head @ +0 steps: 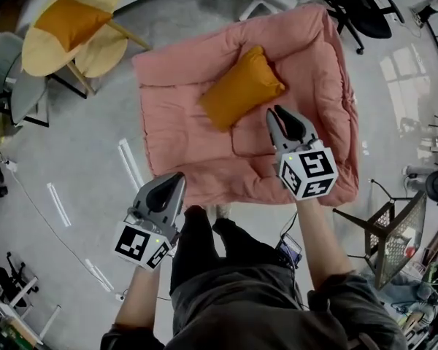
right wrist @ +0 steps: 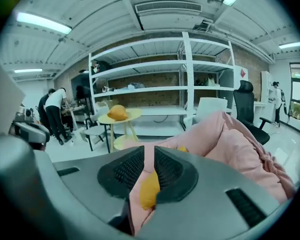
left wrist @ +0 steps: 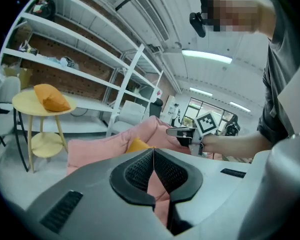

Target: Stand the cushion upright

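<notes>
At your 10 o'clock a spare orange cushion (head: 71, 20) rests on the round yellow table (head: 36, 49), well apart from the work. Your left gripper (head: 175, 181), at 7 o'clock, hangs empty with its jaws closed together. The orange cushion (head: 241, 87) sits at 12 o'clock on the pink floor lounger (head: 175, 122), seemingly leaning toward its raised rim; whether it stands true is unclear. At the cushion's 4 o'clock your right gripper (head: 277, 112) hovers near it, jaws parted by a narrow gap, holding nothing. The soft padding could let the cushion slump, and a brush from that gripper would likely tip it. No writing reads; only square markers show on the gripper cubes.
</notes>
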Demonstrator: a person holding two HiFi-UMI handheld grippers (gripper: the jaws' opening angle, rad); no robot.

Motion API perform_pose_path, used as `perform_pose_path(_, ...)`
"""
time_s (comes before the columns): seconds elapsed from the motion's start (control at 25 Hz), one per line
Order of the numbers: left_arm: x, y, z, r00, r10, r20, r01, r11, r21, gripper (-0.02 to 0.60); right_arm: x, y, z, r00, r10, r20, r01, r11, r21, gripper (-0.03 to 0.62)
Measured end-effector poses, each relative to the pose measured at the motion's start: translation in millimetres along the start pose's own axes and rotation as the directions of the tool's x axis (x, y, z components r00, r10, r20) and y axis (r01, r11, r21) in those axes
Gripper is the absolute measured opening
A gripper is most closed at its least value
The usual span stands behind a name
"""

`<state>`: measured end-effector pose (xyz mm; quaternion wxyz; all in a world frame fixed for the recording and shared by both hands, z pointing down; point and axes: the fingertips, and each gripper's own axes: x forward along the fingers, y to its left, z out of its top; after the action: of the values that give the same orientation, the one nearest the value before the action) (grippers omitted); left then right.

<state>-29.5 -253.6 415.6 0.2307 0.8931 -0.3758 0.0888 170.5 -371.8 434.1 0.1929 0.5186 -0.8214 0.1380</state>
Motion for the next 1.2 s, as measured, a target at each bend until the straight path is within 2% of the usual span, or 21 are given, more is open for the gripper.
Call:
perform_pose_path(0.16,-26,-10,17,1.0,0.028,0.011,-0.029,0.997,0.073,0.011,-34,31,30,0.996,0.065,0.061,-0.068,0.997,0.049,0.043)
perform_pose_path(0.36,-44,-20,40,0.999,0.049,0.014,-0.05,0.993,0.106,0.011,-63,66,54,0.987,0.125,0.102,-0.13,0.99,0.052,0.038)
perform_pose_path(0.6,-50,-35,87,0.997,0.026,0.079,-0.039,0.986,0.163,0.011,-84,97,76,0.974,0.179,0.137,-0.186,0.982,0.038,0.032)
perform_pose_path(0.8,-55,-45,98,0.995,0.022,0.099,-0.037,0.987,0.156,0.011,-97,113,89,0.965,0.217,0.15,-0.223,0.974,0.027,0.023)
perform_pose_path(1.2,-58,-53,93,0.995,0.019,0.099,-0.034,0.988,0.152,0.011,-109,134,91,0.953,0.265,0.144,-0.266,0.964,-0.013,0.015)
